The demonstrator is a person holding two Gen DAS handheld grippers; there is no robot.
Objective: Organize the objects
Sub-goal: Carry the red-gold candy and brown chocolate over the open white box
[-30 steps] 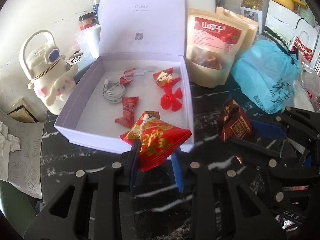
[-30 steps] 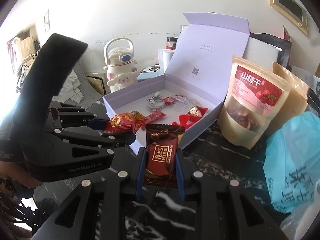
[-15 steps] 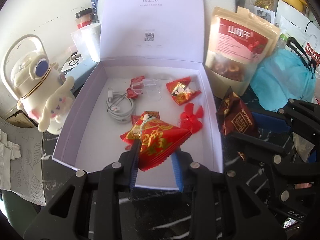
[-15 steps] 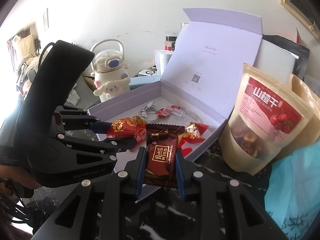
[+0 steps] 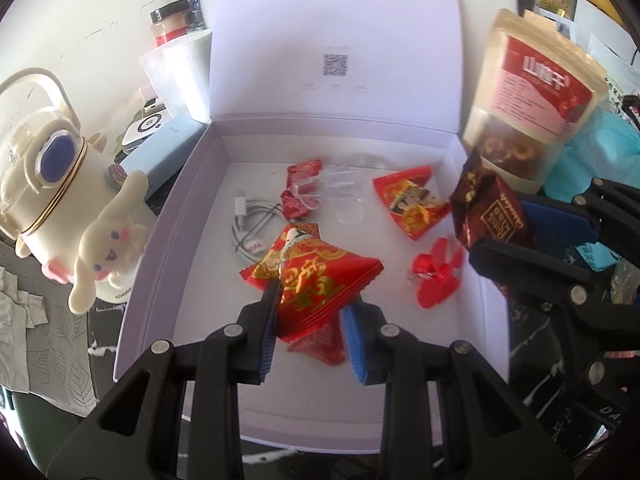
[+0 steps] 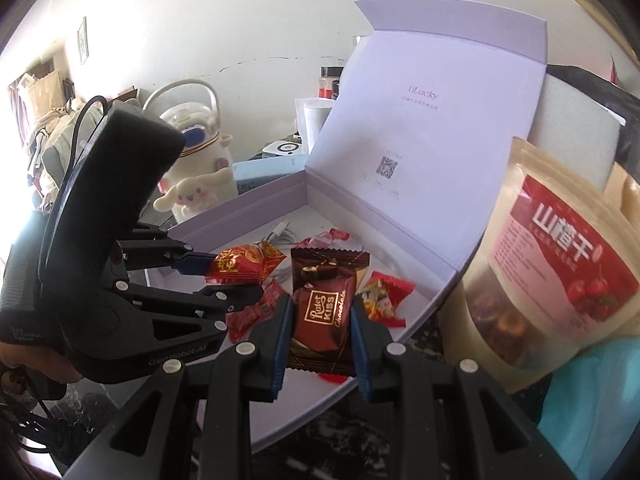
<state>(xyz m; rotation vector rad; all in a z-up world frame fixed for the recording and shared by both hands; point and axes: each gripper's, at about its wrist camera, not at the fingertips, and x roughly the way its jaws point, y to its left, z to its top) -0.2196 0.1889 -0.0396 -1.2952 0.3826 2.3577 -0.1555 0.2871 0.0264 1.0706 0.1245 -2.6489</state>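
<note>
both your grippers are clamped on snacks over the open lavender box (image 5: 160, 248): left gripper (image 5: 310, 322) pinches a red candy packet (image 5: 316, 280), right gripper (image 6: 320, 332) squeezes a brown chocolate packet (image 6: 324, 312) near the box's right wall.

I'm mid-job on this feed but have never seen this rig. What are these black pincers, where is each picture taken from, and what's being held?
There is no robot: a person holds a two-finger gripper in each hand, with a fisheye camera on each looking along its fingers.

The left wrist view shows the left gripper pinching a red and gold packet above the open lilac box. The right wrist view shows the right gripper clamping a brown chocolate packet over the same box.

Inside the box lie a white cable, more red sweets and a red fan blade. A snack pouch and a cream flask stand beside it.
</note>
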